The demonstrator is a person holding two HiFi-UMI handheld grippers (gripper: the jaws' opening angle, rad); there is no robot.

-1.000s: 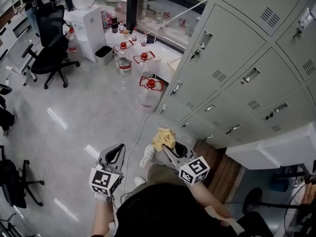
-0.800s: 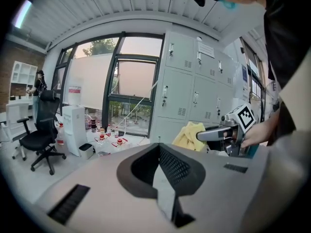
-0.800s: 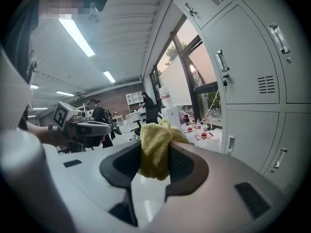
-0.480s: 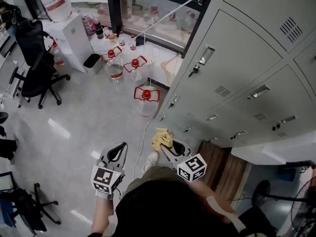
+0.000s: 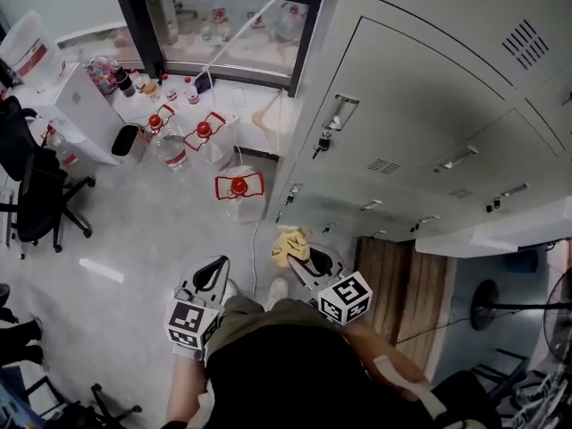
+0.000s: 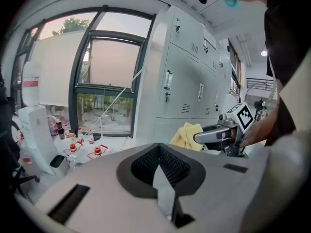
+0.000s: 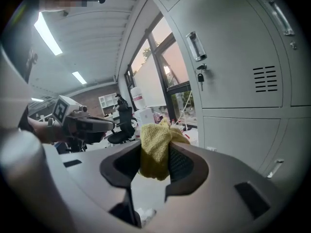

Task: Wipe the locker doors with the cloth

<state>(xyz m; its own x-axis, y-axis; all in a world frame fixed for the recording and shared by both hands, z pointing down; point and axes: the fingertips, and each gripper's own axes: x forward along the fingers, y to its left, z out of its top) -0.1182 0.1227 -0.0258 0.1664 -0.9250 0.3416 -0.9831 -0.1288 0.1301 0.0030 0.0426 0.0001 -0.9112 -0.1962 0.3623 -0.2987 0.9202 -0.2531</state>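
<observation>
Since no wiping has started, your right tongs (image 7: 154,165) stay-ready clamp the bunched yellow cloth (image 7: 154,149), near the grey locker doors (image 5: 407,105) but apart from them. Your left tongs (image 6: 159,168) sit closed and empty, idle at left. The upper locker rows are cut off.

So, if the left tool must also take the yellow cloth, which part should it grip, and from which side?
Probably the loose bunch of the yellow cloth that sticks out beyond the right tool, which is shut on it. Come from the person's left: the left tool, shut and empty, is there, and the lockers stand on the other side.
</observation>
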